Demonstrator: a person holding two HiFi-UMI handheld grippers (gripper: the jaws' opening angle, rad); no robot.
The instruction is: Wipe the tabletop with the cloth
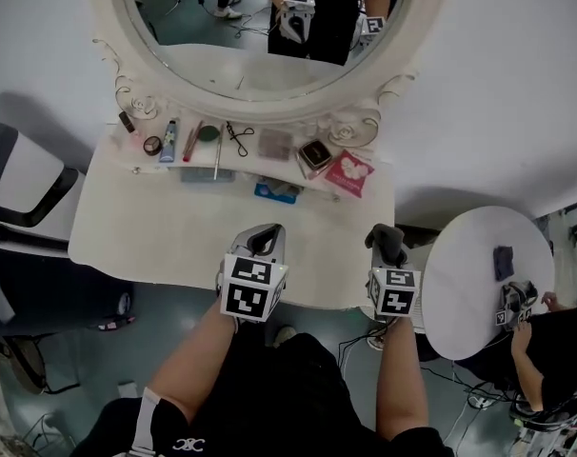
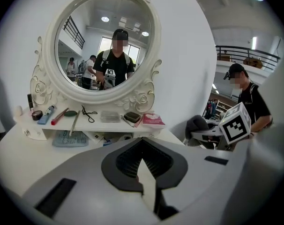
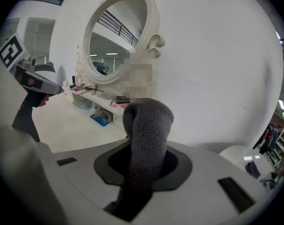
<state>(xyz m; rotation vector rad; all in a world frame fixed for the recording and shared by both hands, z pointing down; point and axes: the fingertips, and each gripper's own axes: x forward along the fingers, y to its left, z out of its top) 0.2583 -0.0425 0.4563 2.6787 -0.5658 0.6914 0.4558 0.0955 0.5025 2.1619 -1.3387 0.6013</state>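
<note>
A dark grey cloth [image 1: 386, 237] is bunched between the jaws of my right gripper [image 1: 388, 246], which is shut on it just off the right front corner of the white vanity tabletop [image 1: 155, 241]. In the right gripper view the cloth [image 3: 149, 125] sticks up out of the jaws and hides the fingertips. My left gripper [image 1: 263, 241] hovers over the front edge of the tabletop, near its middle. Its jaws meet at the tips with nothing between them [image 2: 142, 142]. In the left gripper view the right gripper with the cloth [image 2: 198, 125] shows at the right.
A raised shelf [image 1: 241, 165] under the oval mirror [image 1: 260, 27] carries several cosmetics and a pink packet [image 1: 350, 172]. A blue packet [image 1: 275, 191] lies below it. A round side table [image 1: 469, 293] with a dark cloth [image 1: 503, 262] stands right, beside another person [image 1: 550, 346]. A chair [image 1: 12, 208] is left.
</note>
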